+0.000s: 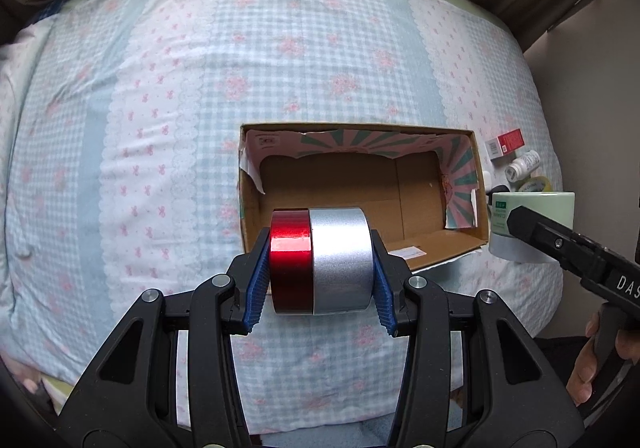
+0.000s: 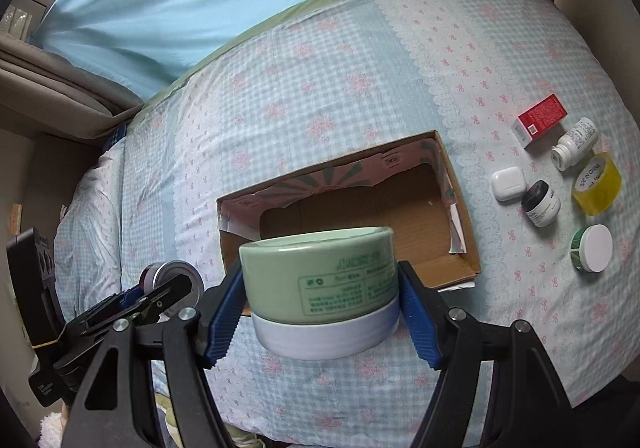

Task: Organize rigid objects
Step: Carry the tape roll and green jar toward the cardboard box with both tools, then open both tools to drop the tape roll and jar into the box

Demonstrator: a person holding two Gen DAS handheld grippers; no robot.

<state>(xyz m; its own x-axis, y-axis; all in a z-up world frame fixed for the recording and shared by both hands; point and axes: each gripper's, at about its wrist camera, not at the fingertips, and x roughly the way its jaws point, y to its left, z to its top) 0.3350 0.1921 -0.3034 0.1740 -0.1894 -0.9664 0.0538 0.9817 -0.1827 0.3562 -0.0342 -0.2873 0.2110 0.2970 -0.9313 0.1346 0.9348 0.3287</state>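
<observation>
My left gripper (image 1: pixel 320 272) is shut on a red and silver round tin (image 1: pixel 320 262), held sideways just in front of the open cardboard box (image 1: pixel 482 208) on the bed. My right gripper (image 2: pixel 320 300) is shut on a pale green jar with a white lid (image 2: pixel 320 288), held upside down near the box's front edge (image 2: pixel 466 208). The jar also shows in the left wrist view (image 1: pixel 532 212), right of the box. The left gripper with the tin shows in the right wrist view (image 2: pixel 168 284), at lower left. The box interior looks empty.
Right of the box on the checked bedspread lie a red carton (image 2: pixel 542 120), a white pill bottle (image 2: pixel 576 142), a yellow tape roll (image 2: pixel 598 184), a white earbud case (image 2: pixel 508 182), a small black-lidded jar (image 2: pixel 540 204) and a green jar with white lid (image 2: pixel 592 248).
</observation>
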